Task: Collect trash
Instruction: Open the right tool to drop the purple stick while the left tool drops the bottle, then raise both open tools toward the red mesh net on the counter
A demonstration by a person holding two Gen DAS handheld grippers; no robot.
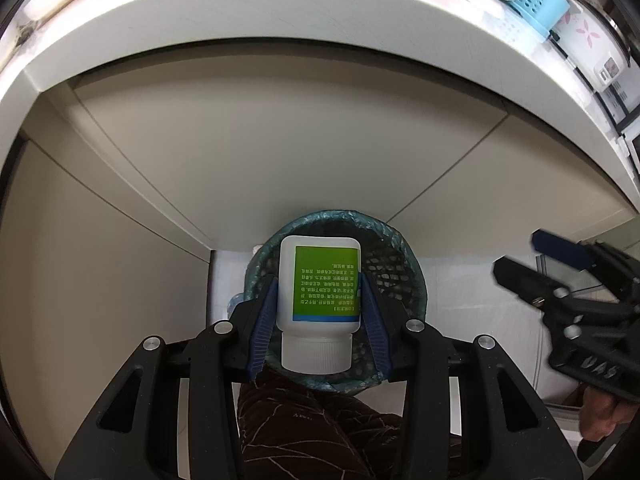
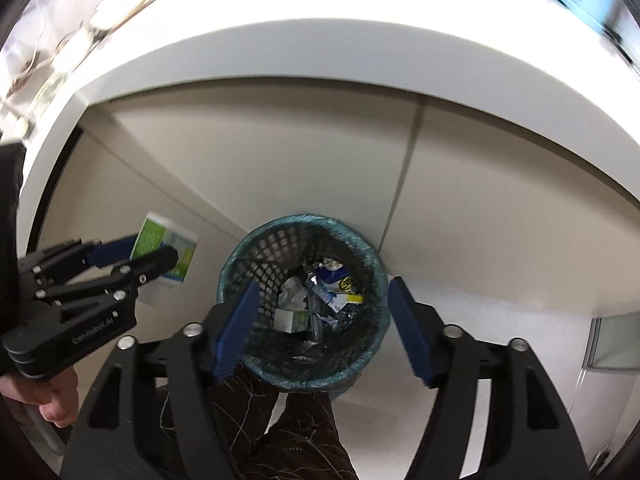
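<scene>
Left gripper (image 1: 319, 312) clamps the bottle (image 1: 319, 286) by its sides, cap toward the camera, at lower centre directly over the bin (image 1: 404, 276), apparently positioned for release. Right gripper (image 2: 320, 332) stands wide and empty above the bin; trash (image 2: 320, 300) lies inside, so its load seems dropped

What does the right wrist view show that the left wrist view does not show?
Only the right wrist view shows the trash inside the bin: cartons and crumpled wrappers, with the right gripper open and empty above it. Only the left wrist view shows the bottle's green label and white cap head-on, clamped in the left gripper, hiding the bin's inside. Both show the mesh bin, the white counter and the cabinet doors.
</scene>
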